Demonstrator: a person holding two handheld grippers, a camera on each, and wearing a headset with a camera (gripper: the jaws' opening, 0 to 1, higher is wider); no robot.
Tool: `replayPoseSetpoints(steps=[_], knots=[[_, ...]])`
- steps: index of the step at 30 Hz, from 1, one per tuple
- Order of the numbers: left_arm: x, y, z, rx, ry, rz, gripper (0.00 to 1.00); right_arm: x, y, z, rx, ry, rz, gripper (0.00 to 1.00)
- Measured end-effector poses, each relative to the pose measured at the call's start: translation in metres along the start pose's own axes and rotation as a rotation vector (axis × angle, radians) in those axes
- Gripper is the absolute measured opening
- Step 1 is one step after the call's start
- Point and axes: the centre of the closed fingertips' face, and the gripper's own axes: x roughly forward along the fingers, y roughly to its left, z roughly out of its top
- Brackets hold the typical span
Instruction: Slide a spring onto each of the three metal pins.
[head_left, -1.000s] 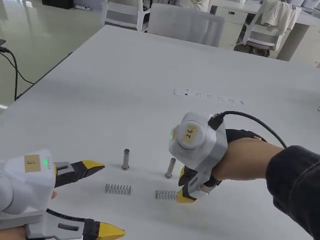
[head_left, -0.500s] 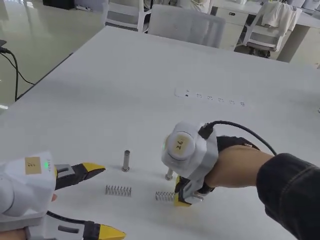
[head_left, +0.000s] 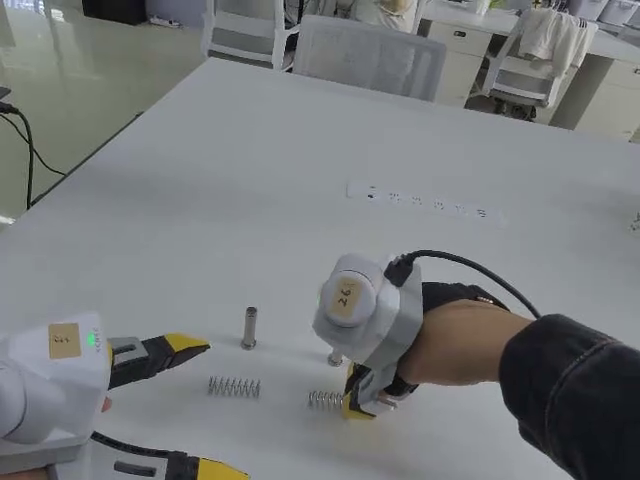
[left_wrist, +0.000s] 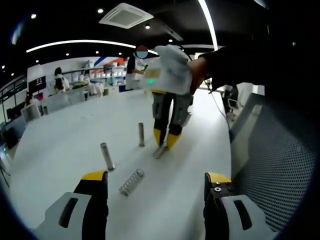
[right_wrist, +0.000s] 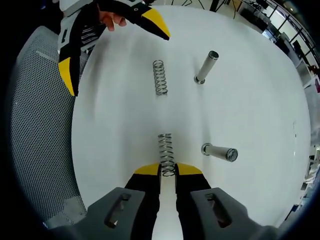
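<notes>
I am leaning over a broad white worktop (head_left: 300, 150), and chairs (head_left: 365, 55) are standing along its far edge. A flat white power strip (head_left: 420, 200) is lying past the middle of the worktop, its markings too small to read.

I am holding two grippers. My left gripper (left_wrist: 156, 177) is hanging released near the worktop's near edge, its yellow-tipped jaws spread wide with nothing between them. My right gripper (right_wrist: 168, 170) is reaching down to the surface and clenching the near end of one spring (right_wrist: 166, 152). The rest of that spring is lying out along the worktop ahead of the jaws.

I am counting two metal pins, both standing upright on the worktop. The first pin (right_wrist: 218, 151) is standing just beside the gripped spring (in the head view the right gripper is covering most of it). The second pin (head_left: 249, 328) is standing apart to the left. I am also counting two springs. The free spring (head_left: 234, 386) is lying flat near the second pin, between my two grippers.

A tan sticker (head_left: 345, 293) on the right gripper is showing what looks like "26". The sticker on the left gripper (head_left: 63, 340) is bearing a mark I cannot read.
</notes>
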Motion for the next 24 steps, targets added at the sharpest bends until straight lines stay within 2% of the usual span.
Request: replayPoseSetpoints(steps=[6,20,24], knots=[[0.0011,-0.0016,-0.0007,-0.001,0.001,-0.008,0.74,0.0001,0.0010,-0.0008,0.012,0.031,-0.020,0.08],[0.0041,-0.0079,0.0048,0.022,-0.007,-0.031,0.73,-0.0020,0.0006,-0.0026,0.044,-0.048,-0.042,0.07],[0.0042,-0.0092,0.0047,0.028,-0.004,-0.038,0.72,-0.0022,0.0069,-0.0058,0.046,-0.033,-0.036,0.07]])
